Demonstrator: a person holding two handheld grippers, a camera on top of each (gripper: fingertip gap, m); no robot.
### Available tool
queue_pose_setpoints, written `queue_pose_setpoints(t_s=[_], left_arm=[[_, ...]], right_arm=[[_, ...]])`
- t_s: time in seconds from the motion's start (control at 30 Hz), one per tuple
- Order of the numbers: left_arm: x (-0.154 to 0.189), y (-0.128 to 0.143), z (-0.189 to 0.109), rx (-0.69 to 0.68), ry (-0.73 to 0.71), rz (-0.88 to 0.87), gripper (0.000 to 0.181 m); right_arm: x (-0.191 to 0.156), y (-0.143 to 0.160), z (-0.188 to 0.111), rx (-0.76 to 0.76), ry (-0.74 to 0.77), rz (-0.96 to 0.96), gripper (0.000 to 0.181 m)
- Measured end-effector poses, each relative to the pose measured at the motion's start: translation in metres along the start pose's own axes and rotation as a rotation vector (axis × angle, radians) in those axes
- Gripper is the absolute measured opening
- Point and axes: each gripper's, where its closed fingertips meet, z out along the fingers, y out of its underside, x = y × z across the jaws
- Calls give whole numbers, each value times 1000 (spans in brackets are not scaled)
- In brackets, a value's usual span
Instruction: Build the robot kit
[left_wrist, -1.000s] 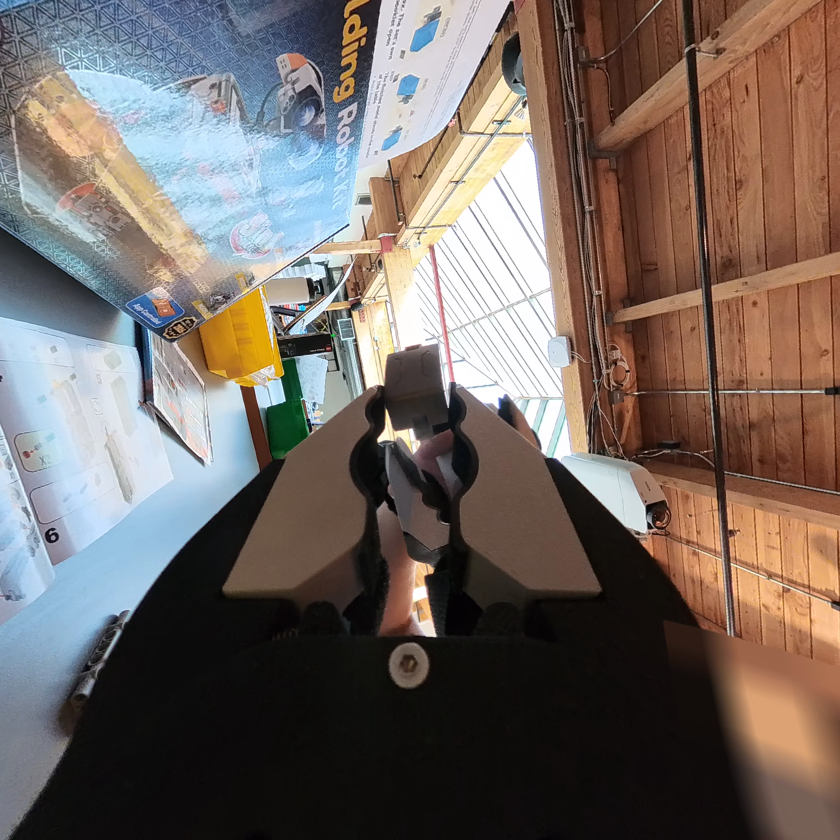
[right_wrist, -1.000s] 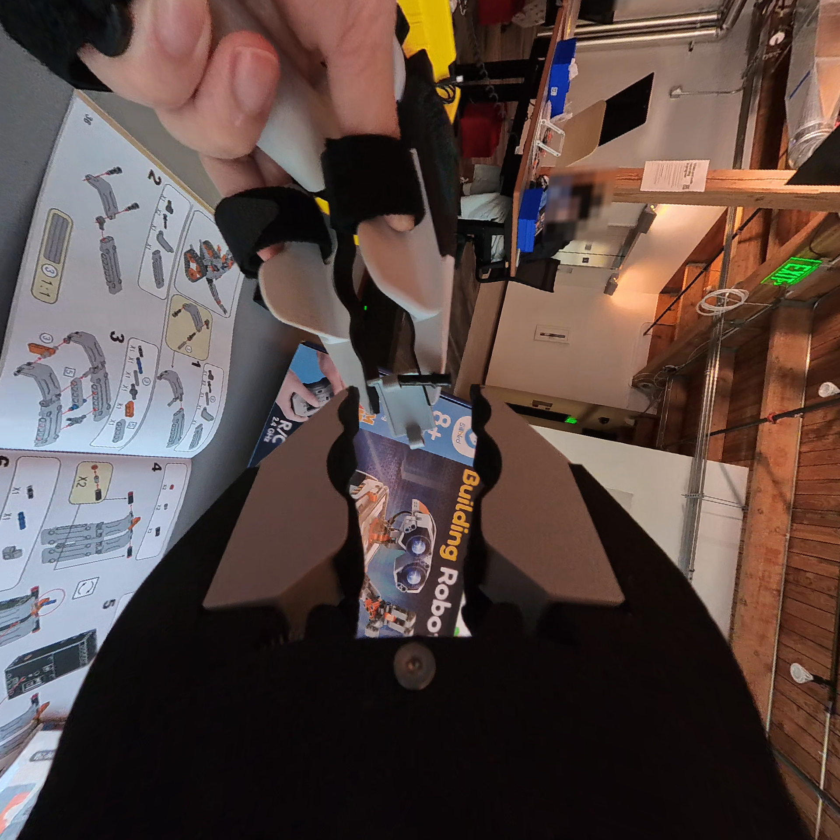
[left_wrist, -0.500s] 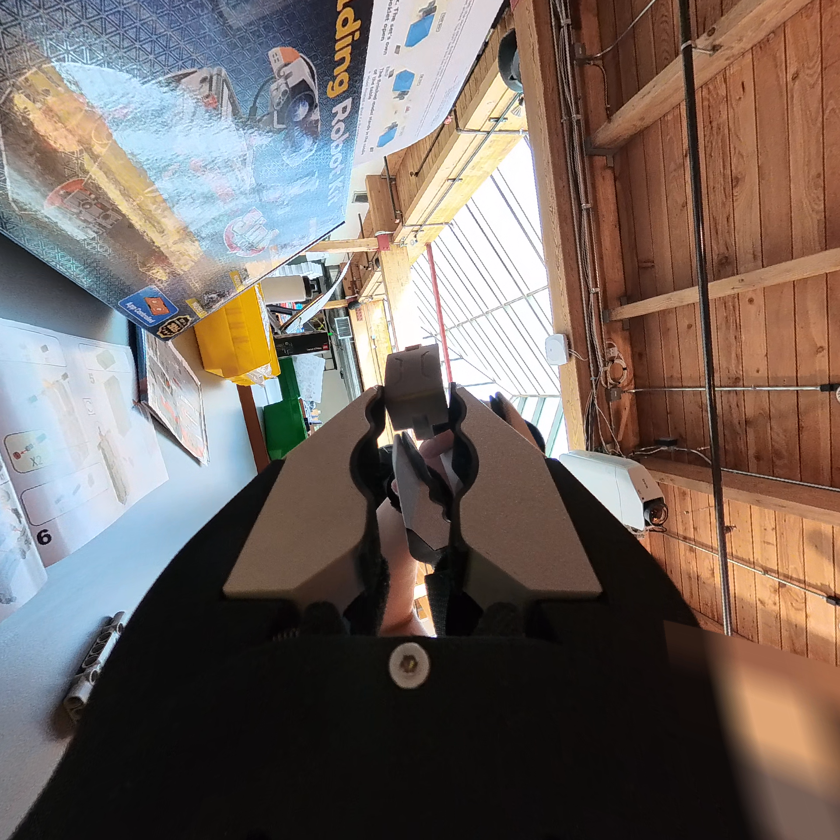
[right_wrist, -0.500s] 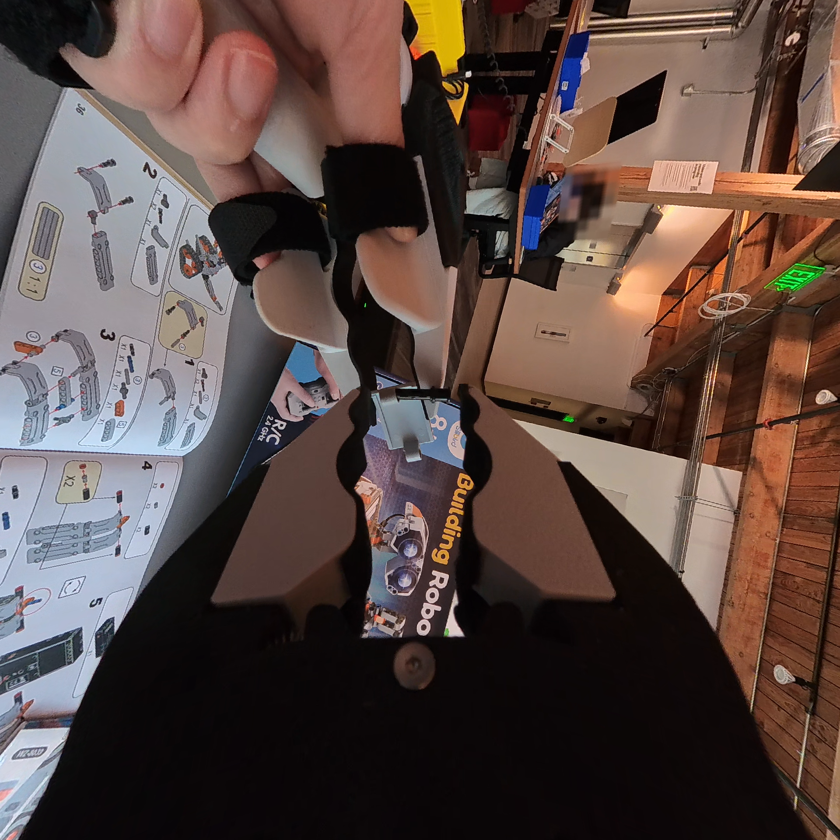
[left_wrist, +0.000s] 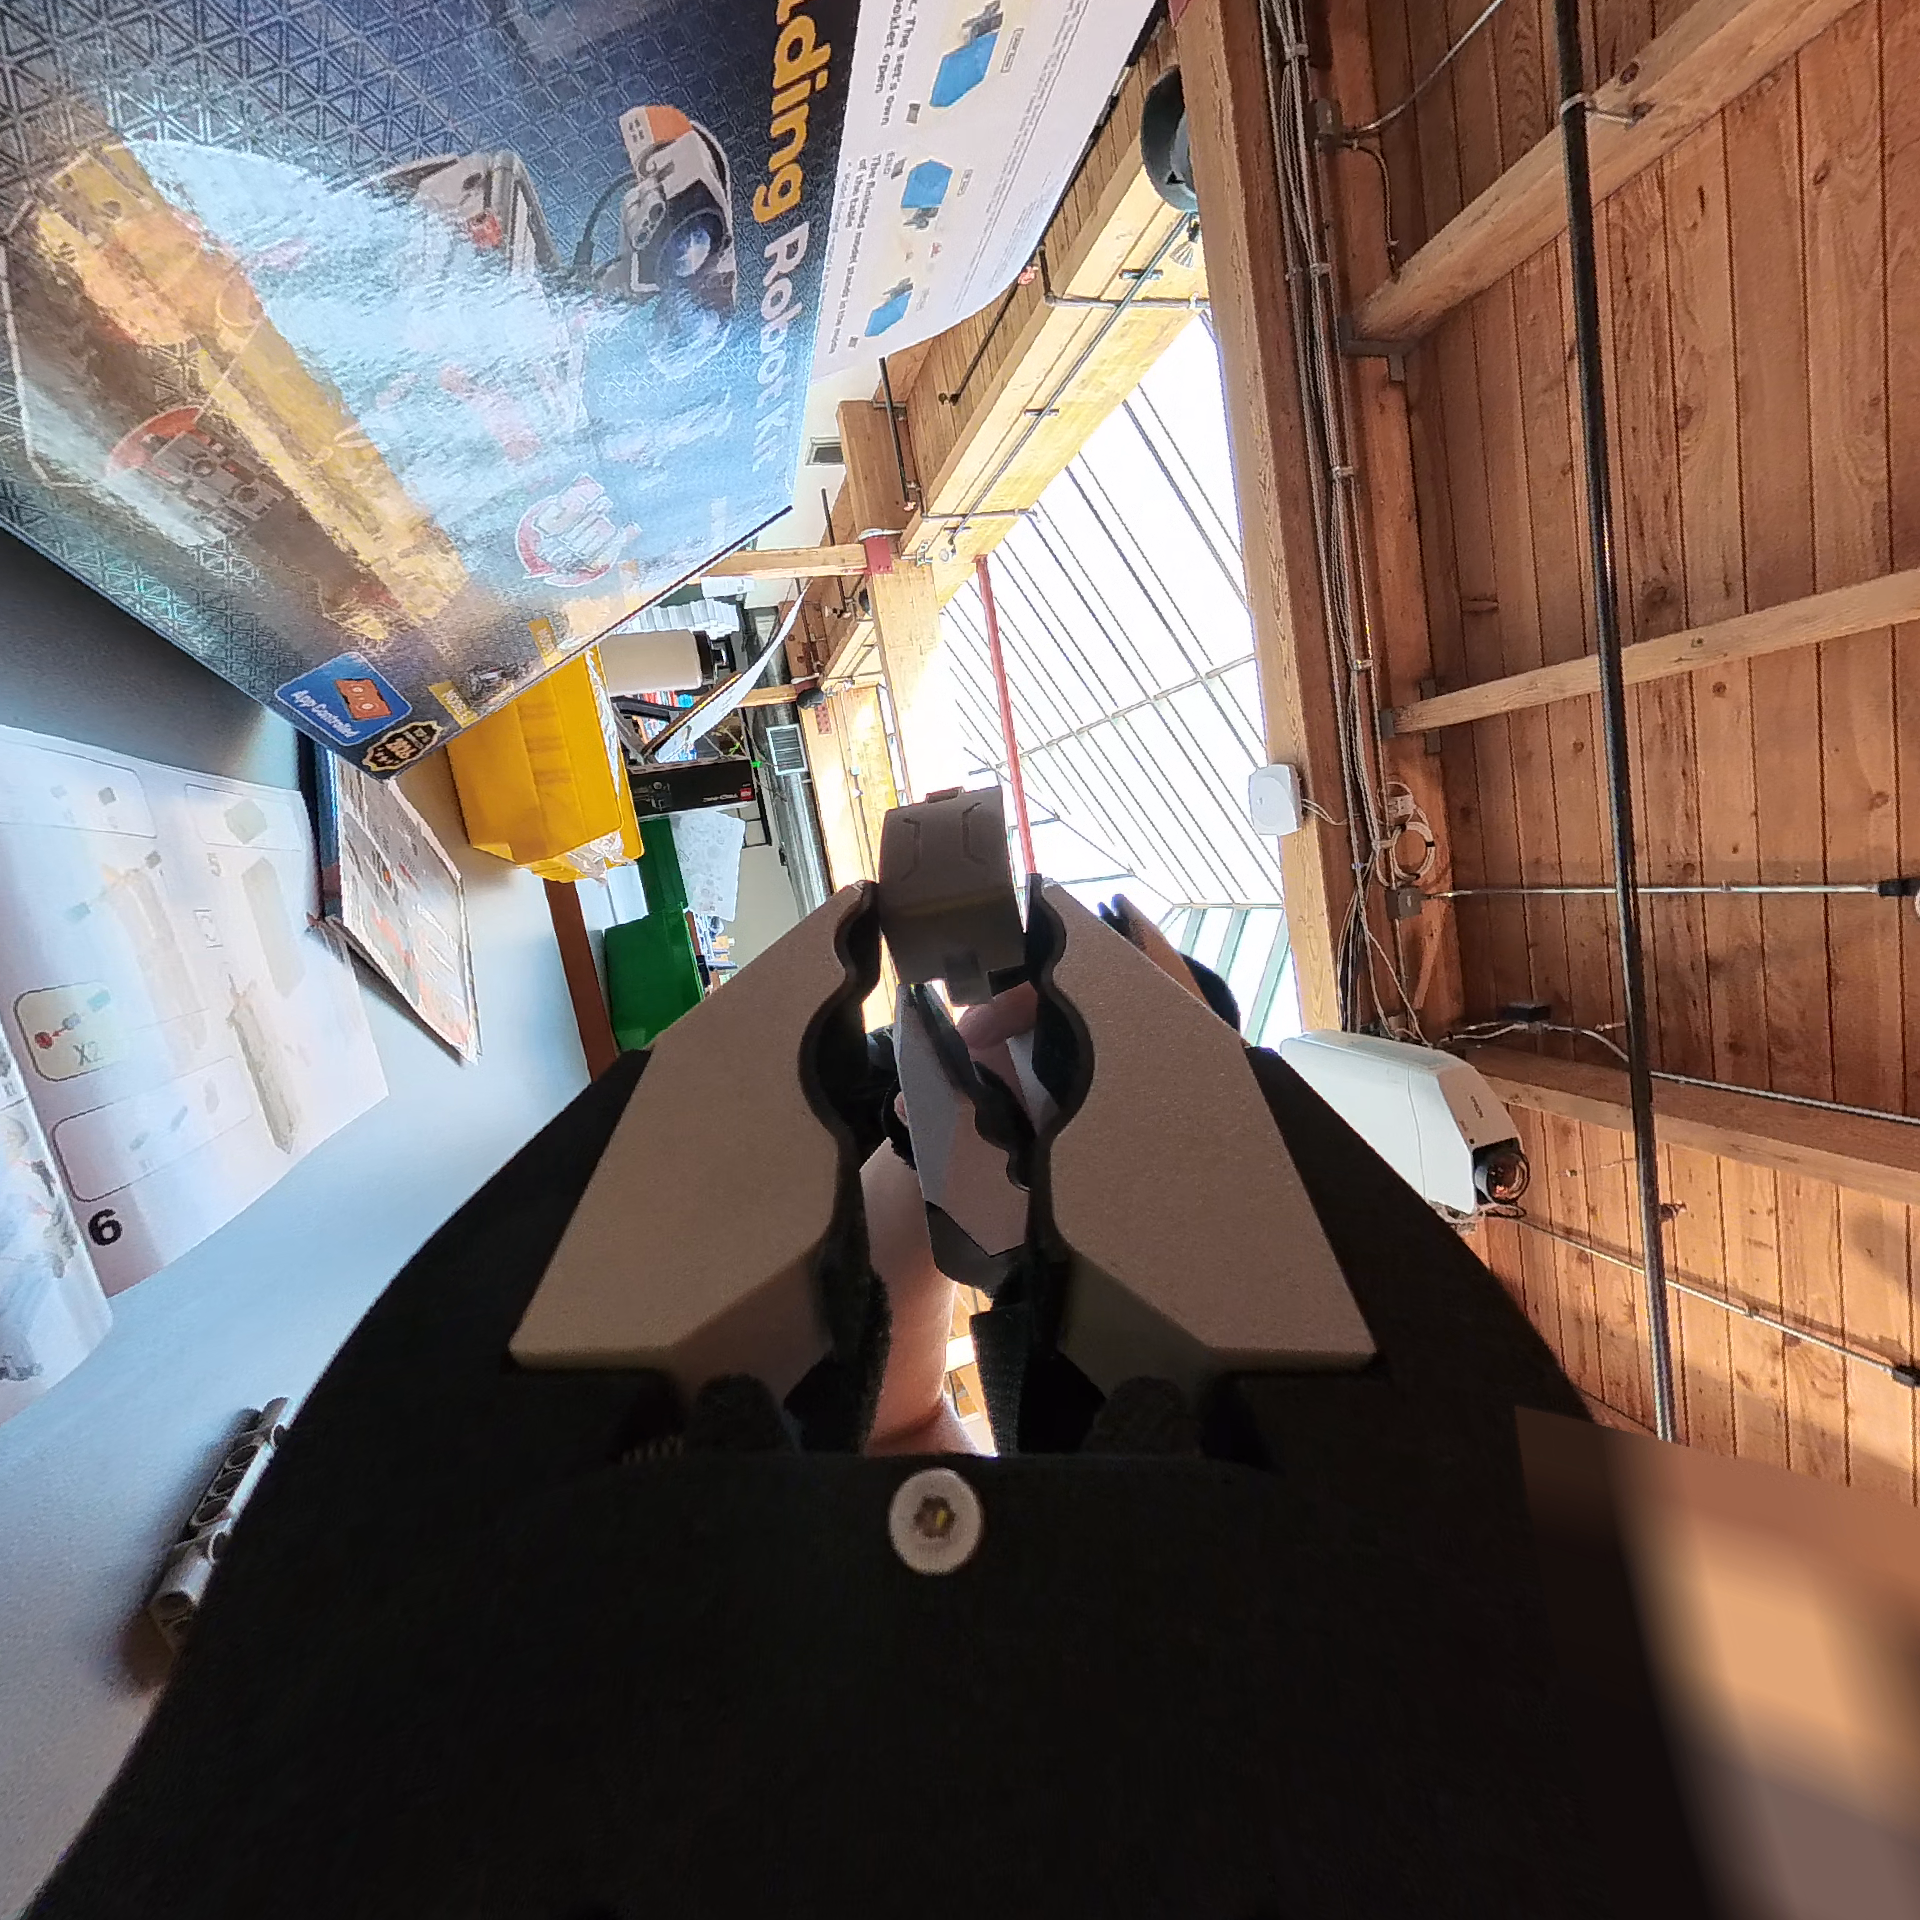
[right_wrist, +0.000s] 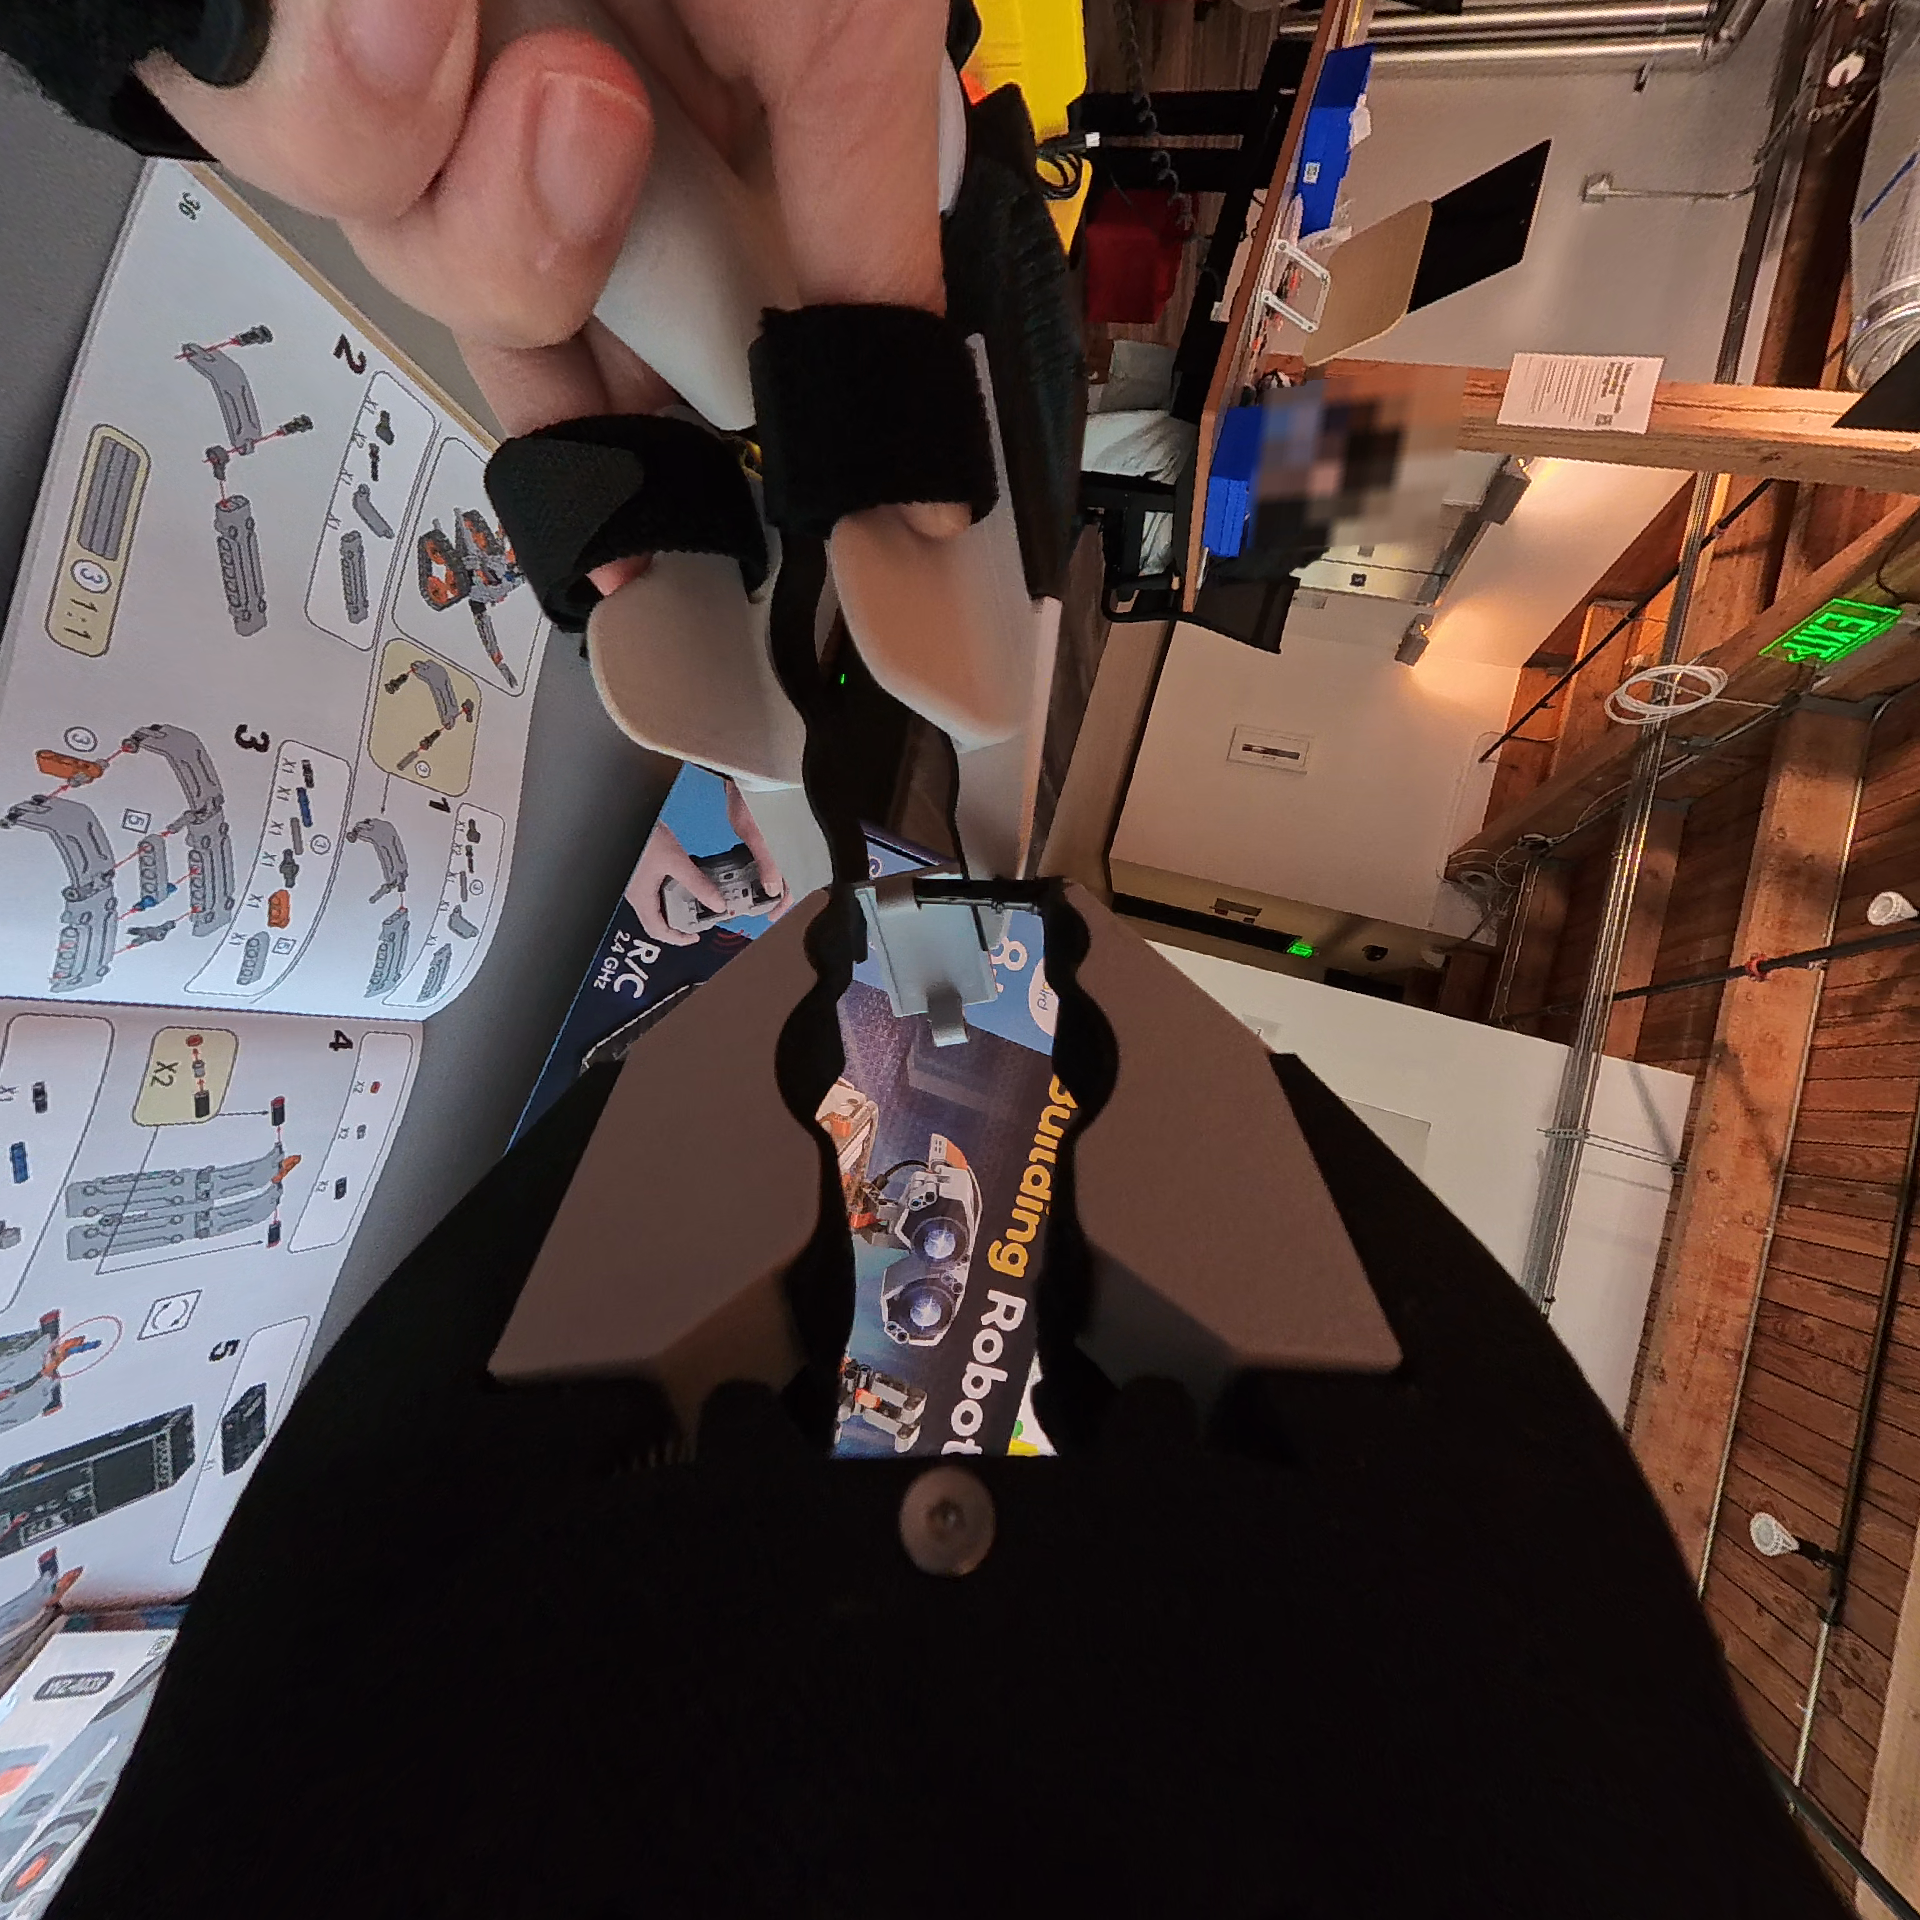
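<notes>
My left gripper (left_wrist: 945, 912) is shut on a small grey plastic building piece (left_wrist: 940, 873) and holds it up in the air, above the grey table (left_wrist: 343, 1268). In the right wrist view the same piece (right_wrist: 920, 961), with a black pin on its top edge, sits between the tips of my right gripper (right_wrist: 945, 909). The right jaws stand a little apart, close around the piece, and I cannot see a firm grip. A hand (right_wrist: 540, 156) holds the left gripper's pale paddles (right_wrist: 914, 675) from above. The right gripper's fingers (left_wrist: 956, 1164) show behind the piece in the left wrist view.
A dark blue kit box (left_wrist: 364, 312) stands on the table and also shows in the right wrist view (right_wrist: 935, 1247). An open instruction booklet (right_wrist: 208, 727) lies beside it. A grey beam piece (left_wrist: 218, 1496) lies loose on the table. A yellow bin (left_wrist: 540, 769) stands farther back. My left and right fingertips are right by each other.
My right gripper has narrowed its jaws and moved forward, so the grey piece now sits between its tips. The left gripper has kept hold of the piece and barely moved.
</notes>
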Motion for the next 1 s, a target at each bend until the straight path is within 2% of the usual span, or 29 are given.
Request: queue_pose_setpoints(t_s=[1.0], left_arm=[[-7, 0, -1, 10, -34, 11, 25]], right_arm=[[-5, -1, 3, 22, -22, -106, 29]])
